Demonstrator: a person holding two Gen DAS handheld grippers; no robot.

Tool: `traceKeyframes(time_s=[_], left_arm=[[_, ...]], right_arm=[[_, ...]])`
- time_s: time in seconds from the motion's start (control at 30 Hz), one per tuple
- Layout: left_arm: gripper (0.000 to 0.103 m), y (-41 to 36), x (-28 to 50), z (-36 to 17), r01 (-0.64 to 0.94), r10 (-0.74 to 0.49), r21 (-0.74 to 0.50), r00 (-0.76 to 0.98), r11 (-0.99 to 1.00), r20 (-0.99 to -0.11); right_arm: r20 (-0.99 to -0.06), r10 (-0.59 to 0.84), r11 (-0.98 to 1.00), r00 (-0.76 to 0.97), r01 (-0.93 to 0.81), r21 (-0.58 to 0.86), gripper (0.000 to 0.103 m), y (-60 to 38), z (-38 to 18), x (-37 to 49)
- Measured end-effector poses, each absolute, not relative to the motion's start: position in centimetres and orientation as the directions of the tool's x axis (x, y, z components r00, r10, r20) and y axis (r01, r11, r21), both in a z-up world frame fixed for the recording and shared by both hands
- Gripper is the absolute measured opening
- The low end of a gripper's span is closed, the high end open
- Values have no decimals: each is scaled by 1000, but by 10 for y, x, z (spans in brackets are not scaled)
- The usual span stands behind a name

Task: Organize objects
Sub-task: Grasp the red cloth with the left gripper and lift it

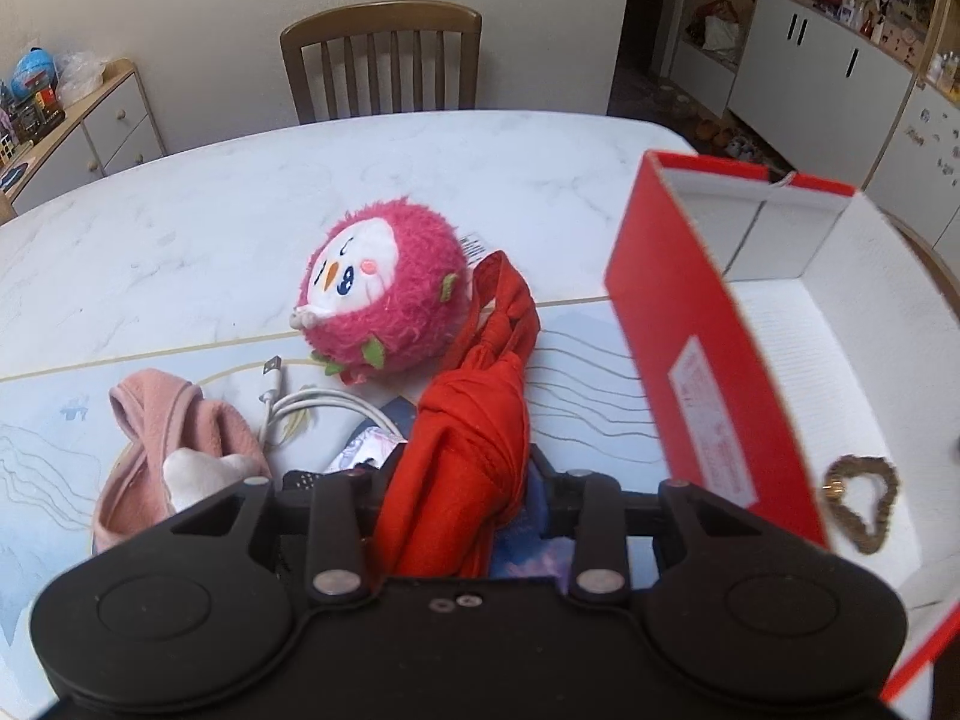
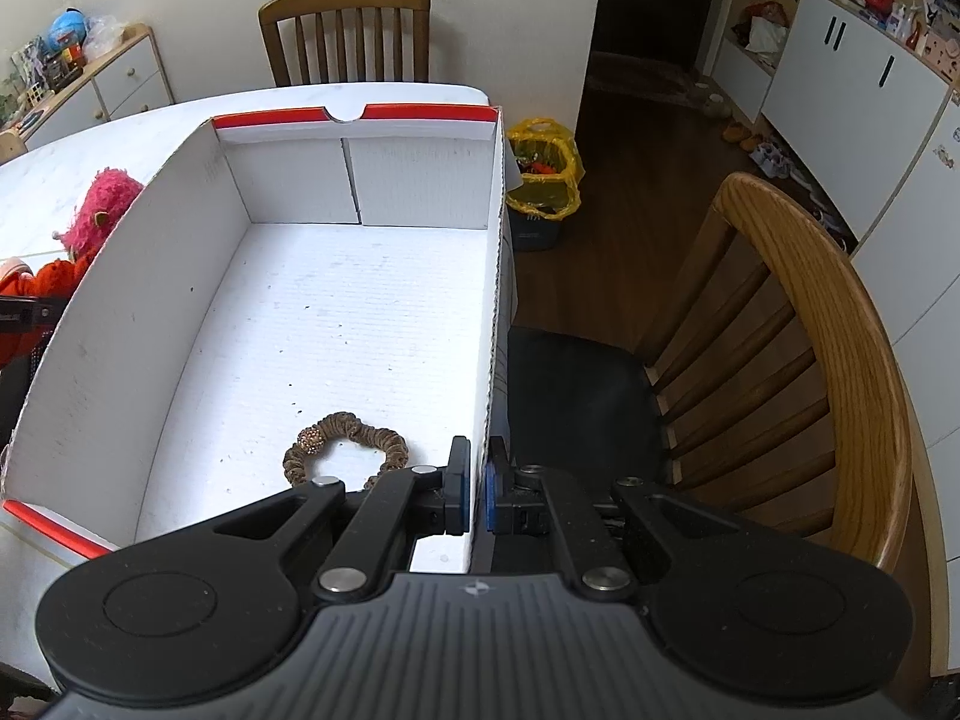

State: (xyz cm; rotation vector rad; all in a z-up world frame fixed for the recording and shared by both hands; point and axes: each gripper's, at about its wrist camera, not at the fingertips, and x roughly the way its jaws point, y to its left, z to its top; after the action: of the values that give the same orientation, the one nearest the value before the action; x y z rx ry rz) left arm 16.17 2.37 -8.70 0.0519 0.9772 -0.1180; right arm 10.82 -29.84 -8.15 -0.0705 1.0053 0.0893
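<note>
left tongs (image 1: 456, 480) clamped on knotted red cloth bundle (image 1: 474, 414) | right tongs (image 2: 477, 495) pinching white-lined red cardboard box (image 2: 270, 180) wall | brown beaded scrunchie (image 2: 348, 441) inside box

Marble table (image 1: 180, 210) bears plush (image 1: 384, 288), box (image 2: 138, 324), cable (image 1: 300, 402).

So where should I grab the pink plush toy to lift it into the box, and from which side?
Grip the pink plush toy across its round fuzzy body, coming down from above. It lies on its side, face toward the left, with the red cloth against its right edge, so close the fingers front to back, clear of the cloth.
</note>
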Motion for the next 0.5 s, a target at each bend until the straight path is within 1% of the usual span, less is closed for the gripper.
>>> traceKeyframes(time_s=[0.37, 0.5], left_arm=[[35, 1, 138, -37, 158, -143, -58, 603, 986, -785], [35, -17, 136, -24, 202, -185, -75, 610, 977, -770]], right_arm=[[-835, 40, 993, 548, -115, -27, 4, -297, -78, 105], [-835, 41, 993, 548, -116, -27, 4, -298, -78, 105]])
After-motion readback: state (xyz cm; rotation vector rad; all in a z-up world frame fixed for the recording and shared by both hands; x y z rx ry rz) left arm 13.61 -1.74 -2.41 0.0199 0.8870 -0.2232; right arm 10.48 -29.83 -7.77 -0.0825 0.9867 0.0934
